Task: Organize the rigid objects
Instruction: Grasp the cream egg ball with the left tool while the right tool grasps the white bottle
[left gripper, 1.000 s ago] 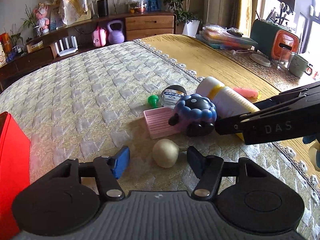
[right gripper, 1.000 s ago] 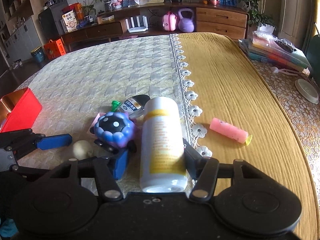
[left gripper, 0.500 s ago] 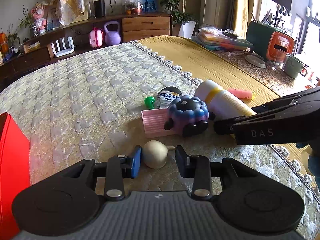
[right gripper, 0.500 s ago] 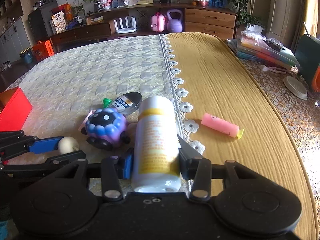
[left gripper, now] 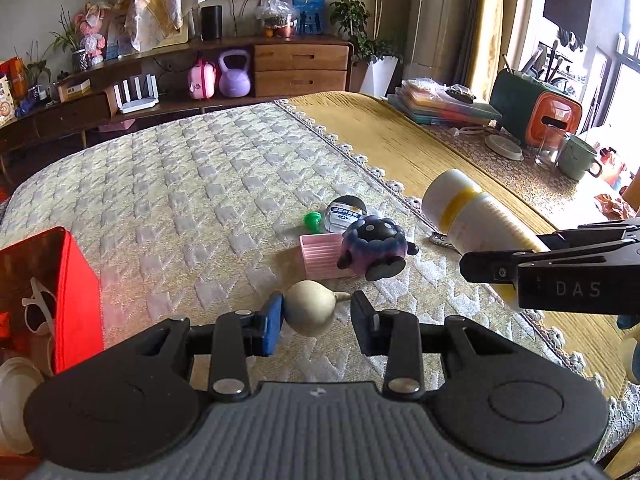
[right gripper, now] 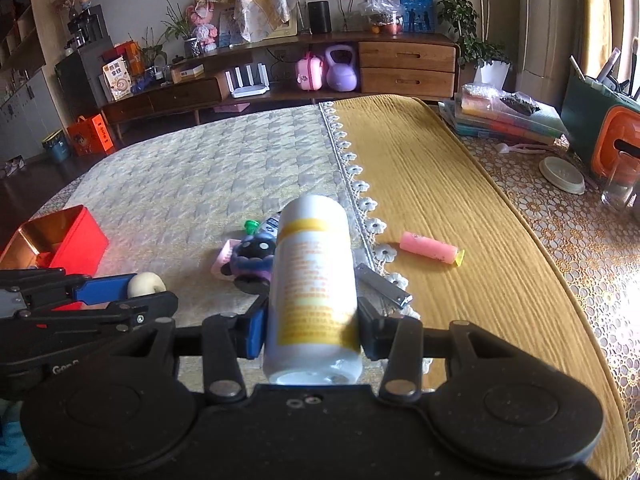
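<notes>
My left gripper (left gripper: 316,320) is shut on a cream gourd-shaped toy (left gripper: 310,312) and holds it above the quilted cloth. My right gripper (right gripper: 310,328) is shut on a white bottle with a yellow band (right gripper: 312,280), lifted off the table; it also shows in the left wrist view (left gripper: 472,216). On the cloth lie a purple sheep toy (left gripper: 374,246), a pink ribbed box (left gripper: 320,256), a small clear bottle with a green cap (left gripper: 344,214), a metal nail clipper (right gripper: 384,284) and a pink tube (right gripper: 430,248). A red tin box (left gripper: 76,292) stands at the left.
White sunglasses (left gripper: 38,304) lie inside the red tin. A stack of folders (right gripper: 508,118), an orange-green container (right gripper: 612,136), a glass (right gripper: 618,182) and a lid (right gripper: 560,170) crowd the right side. A sideboard (right gripper: 404,64) stands beyond the table.
Both grippers closed, the left on the gourd toy and the right on the bottle, and both lifted them off the cloth. The nail clipper under the bottle came into view.
</notes>
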Demonstrator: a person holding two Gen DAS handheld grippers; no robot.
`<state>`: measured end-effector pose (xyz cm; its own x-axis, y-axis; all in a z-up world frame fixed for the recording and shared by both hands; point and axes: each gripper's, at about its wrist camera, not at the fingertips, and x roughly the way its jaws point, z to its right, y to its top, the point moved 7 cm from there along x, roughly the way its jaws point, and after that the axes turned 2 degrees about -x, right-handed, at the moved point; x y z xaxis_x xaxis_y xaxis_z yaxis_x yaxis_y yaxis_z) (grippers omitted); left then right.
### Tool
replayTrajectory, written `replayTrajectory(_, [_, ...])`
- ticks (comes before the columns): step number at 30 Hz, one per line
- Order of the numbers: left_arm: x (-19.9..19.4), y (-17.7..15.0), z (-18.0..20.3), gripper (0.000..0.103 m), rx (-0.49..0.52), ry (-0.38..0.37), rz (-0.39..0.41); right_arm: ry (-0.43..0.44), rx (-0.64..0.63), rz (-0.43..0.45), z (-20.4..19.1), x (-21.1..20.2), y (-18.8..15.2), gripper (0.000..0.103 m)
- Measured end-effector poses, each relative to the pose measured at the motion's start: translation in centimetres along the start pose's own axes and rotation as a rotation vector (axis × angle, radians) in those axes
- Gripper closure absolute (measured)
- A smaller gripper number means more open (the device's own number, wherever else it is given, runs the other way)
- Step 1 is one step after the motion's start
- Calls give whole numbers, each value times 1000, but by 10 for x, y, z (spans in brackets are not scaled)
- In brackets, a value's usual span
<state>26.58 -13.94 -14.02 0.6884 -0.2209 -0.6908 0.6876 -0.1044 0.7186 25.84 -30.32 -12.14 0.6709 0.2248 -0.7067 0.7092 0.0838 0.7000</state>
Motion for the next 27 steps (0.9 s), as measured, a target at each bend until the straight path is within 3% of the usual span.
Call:
replayTrajectory(16, [-75,6,-43,67,-69,46,15,93,-51,45,-78,-57,10,59])
replayTrajectory(27, [-113,1,-97,67,-119,97,17,173,-117,39,-145,-54,14,59])
